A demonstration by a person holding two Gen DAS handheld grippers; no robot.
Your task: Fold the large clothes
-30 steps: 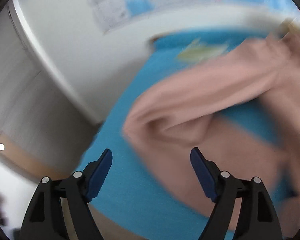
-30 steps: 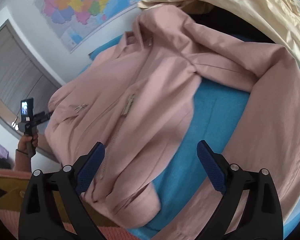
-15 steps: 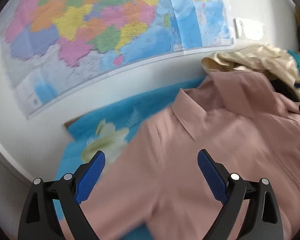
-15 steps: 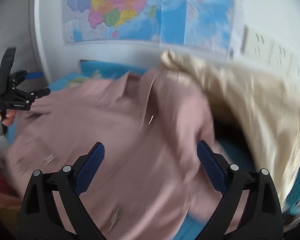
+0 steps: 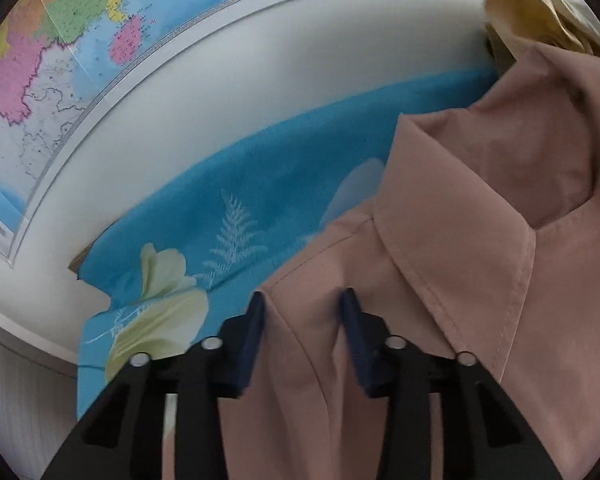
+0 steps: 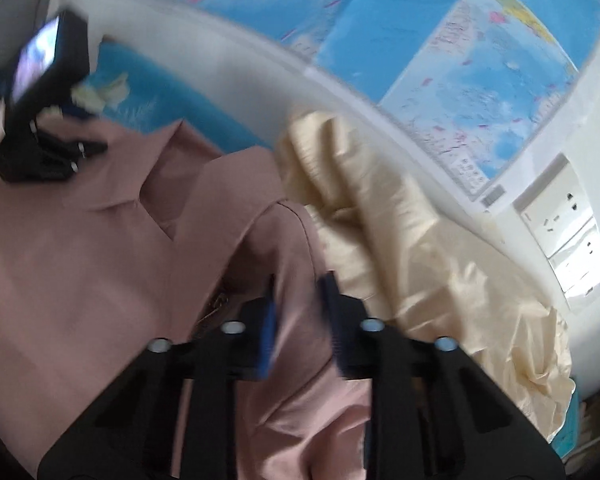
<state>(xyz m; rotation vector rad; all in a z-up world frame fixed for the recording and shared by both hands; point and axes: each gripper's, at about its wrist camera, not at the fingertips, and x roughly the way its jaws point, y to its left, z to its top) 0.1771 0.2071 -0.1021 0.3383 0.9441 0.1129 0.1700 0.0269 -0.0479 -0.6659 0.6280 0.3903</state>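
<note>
Left tool (image 5: pixel 302 312): jaws have just been closing and now stand narrow, with a raised fold at the shoulder edge of the pink jacket (image 5: pixel 480 280) between the blue pads (image 5: pixel 256 320). The cloth fills the gap and both pads bear on it; judged a grip.

Right tool (image 6: pixel 298 300): jaws have likewise just been closing and stand narrower, almost together, with a ridge of the same jacket (image 6: pixel 100 260) at its other shoulder pinched between them. This view is blurred, yet the fabric plainly passes through the gap.

Position of garment: the jacket lies spread on a blue floral sheet (image 5: pixel 228 208), collar (image 5: pixel 460 240) towards the wall, held at both shoulders. In the right wrist view the left tool (image 6: pixel 80 156) appears at the far left, on the jacket's edge, with its camera body above it.

Just beyond the jacket, a crumpled cream garment (image 6: pixel 400 240) is heaped against the wall, touching the pink shoulder.

Farthest: a white wall bearing a coloured map (image 5: pixel 60 60) and, in the right wrist view, a wall socket plate (image 6: pixel 560 220).
</note>
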